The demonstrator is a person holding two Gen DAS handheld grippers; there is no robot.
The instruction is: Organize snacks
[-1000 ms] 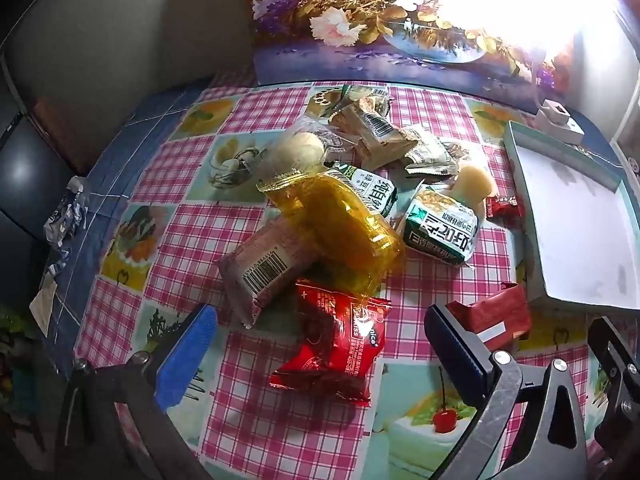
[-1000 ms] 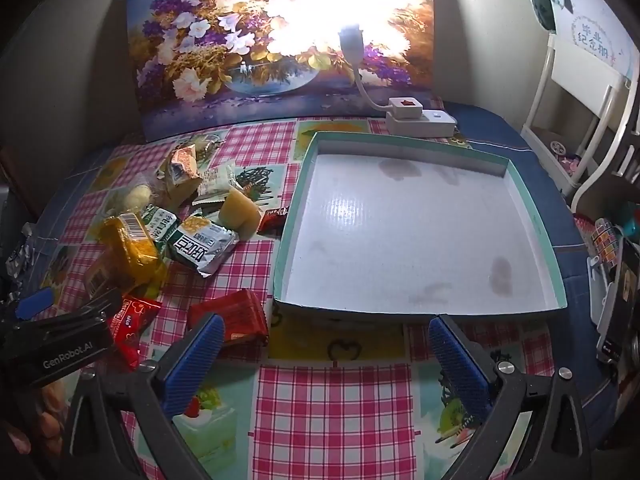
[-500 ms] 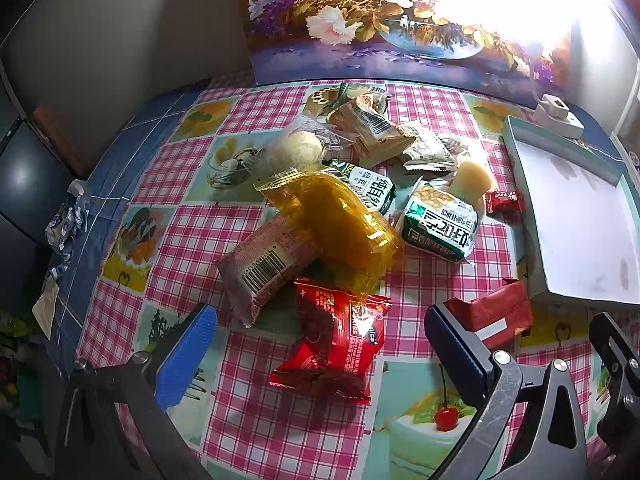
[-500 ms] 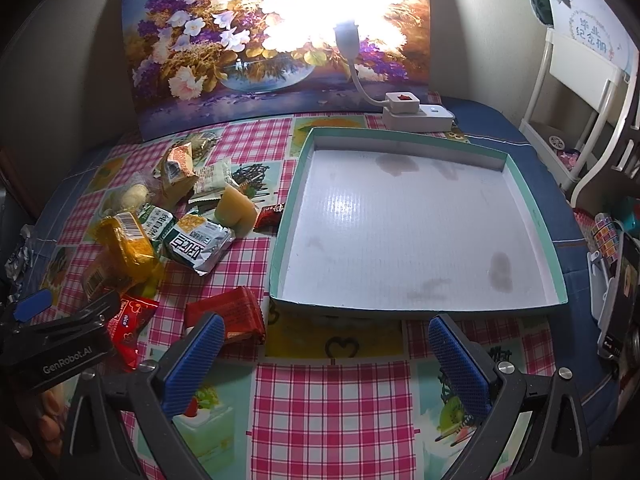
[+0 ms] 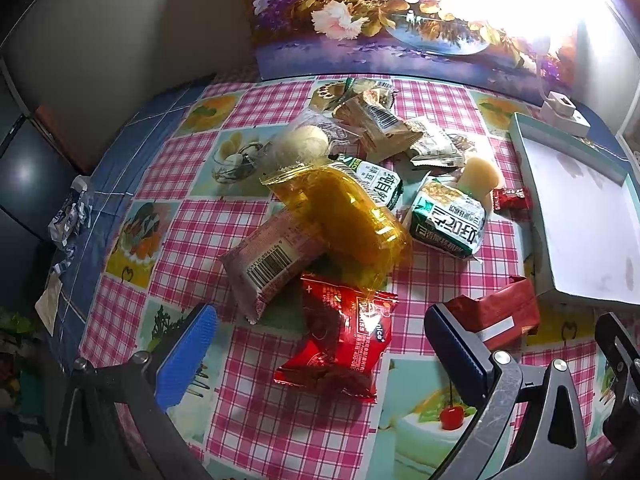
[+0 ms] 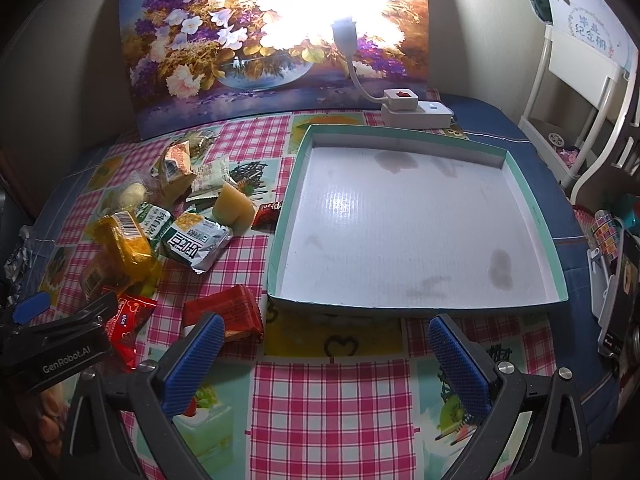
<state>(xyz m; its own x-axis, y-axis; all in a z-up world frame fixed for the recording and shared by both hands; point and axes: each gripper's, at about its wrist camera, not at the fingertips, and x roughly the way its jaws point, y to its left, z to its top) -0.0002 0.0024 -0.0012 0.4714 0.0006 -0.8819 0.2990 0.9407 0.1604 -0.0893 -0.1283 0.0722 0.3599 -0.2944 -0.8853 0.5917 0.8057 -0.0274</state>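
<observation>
You're hovering both grippers wide open over the checked pink-and-white tablecloth (image 6: 328, 408), nothing clamped in either one. Your left gripper (image 5: 316, 356) is sitting low over the near side of the snack pile, with its blue-padded fingers (image 5: 188, 356) straddling the shiny red foil snack packet (image 5: 340, 344), not touching it as far as I can tell. Right behind that packet, the clear amber plastic-wrapped pack (image 5: 340, 224) is lying across a pinkish wrapper with a barcode (image 5: 272, 256), and the green-and-white packets (image 5: 448, 220) and a pale yellow wedge-shaped piece (image 5: 480, 174) are spreading out toward the far edge of the table. A folded dark-red wrapper (image 6: 224, 312) is resting just beside the near left corner of the shallow white cardboard tray with a teal rim (image 6: 276, 248). Your right gripper (image 6: 324, 356) is hanging in front of the tray's near edge. The tray's holding nothing, every snack is sitting on the cloth to its left.
</observation>
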